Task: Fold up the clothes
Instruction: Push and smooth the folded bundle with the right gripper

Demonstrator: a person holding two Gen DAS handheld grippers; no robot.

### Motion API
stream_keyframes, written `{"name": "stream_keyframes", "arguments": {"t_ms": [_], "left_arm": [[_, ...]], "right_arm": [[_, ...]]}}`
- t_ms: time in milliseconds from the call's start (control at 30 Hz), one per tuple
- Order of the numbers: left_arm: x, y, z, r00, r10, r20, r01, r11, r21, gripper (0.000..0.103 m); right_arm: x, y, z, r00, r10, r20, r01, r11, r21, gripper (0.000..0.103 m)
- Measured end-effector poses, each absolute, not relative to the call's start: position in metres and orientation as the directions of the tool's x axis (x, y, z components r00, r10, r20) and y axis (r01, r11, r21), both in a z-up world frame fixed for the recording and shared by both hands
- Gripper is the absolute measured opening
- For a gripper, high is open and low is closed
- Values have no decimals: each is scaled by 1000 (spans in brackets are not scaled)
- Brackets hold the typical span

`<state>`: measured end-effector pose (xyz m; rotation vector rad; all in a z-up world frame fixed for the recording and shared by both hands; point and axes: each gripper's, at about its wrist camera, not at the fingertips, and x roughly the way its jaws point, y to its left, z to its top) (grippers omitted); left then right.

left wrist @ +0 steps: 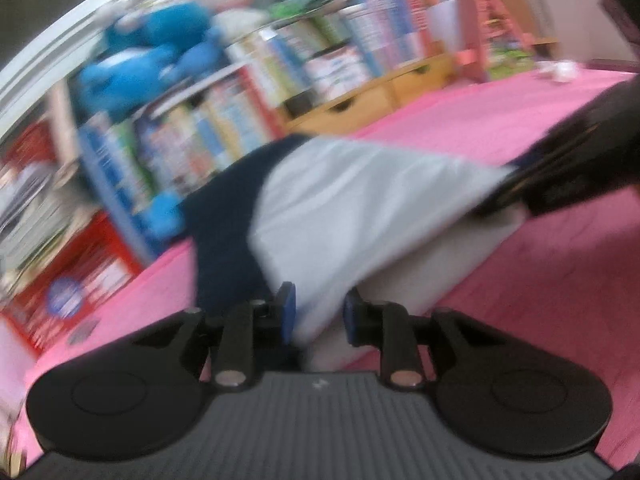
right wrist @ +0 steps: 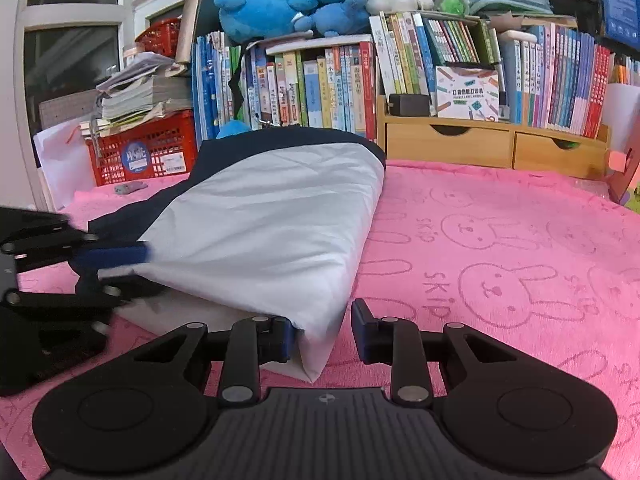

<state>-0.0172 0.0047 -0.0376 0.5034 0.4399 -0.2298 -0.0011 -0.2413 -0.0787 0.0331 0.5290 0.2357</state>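
- Lying across the middle of both frames is the garment [right wrist: 264, 220], white with a navy part at its far end, folded over on itself on the pink blanket [right wrist: 500, 240] printed with rabbits.
- My right gripper [right wrist: 320, 332] sits low at the bottom centre of its own view. Its fingers stand apart, and the near corner of the white cloth lies between them, touching the left pad while the right pad stands clear.
- My left gripper [left wrist: 318, 312] shows at the bottom centre of its own blurred view with white cloth in the gap between its blue pads [left wrist: 287, 310]. I cannot tell whether the pads press on it.
- From the right wrist view, the same left gripper [right wrist: 120, 266] reaches in from the left edge of the frame, its fingers above and below the garment's left edge; the blur hides whether they clamp.
- Behind the blanket, along the top of the frame, stands a row of books [right wrist: 320, 88] with blue plush toys [right wrist: 288, 4] on top, a red crate [right wrist: 144, 152] at the left and wooden drawers [right wrist: 492, 144] at the right.
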Motion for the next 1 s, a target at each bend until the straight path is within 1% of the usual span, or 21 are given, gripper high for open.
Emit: {"name": "stream_keyframes", "arguments": {"t_ms": [33,133,367,500,533,633,767,867,1000], "left_arm": [[-19,13,-37,883,-83,-462,295,865,407,28],[-23,31,-36,879,-29,-476,242,887,393,28],[-25,48,-33,865,18,-501,181,921,346,28],[-30,59,-28,855,-21,-518,187,945,270,28],[-31,62,-26,853,-33,-521,189,950,250,28],[-33,66,-25,841,-65,-536,200,960,197,28],[-31,62,-25,832,-83,-549,190,972,141,27],[-35,51,-25,835,-110,-539,199,974,111,28],[-41,30,-23,823,-213,-527,293,954,71,30]], "right_arm": [[-1,-242,-79,835,234,-498,-216,972,94,30],[0,-241,-79,831,236,-504,-220,971,92,30],[2,-242,-81,825,228,-517,-208,973,97,30],[3,-241,-81,823,221,-524,-207,975,86,31],[2,-239,-81,823,216,-526,-209,975,74,33],[-2,-232,-83,820,200,-536,-222,975,24,38],[-8,-221,-85,829,172,-532,-237,970,-55,38],[-8,-221,-85,827,175,-535,-235,971,-46,40],[-6,-226,-86,823,181,-538,-228,973,-22,43]]}}
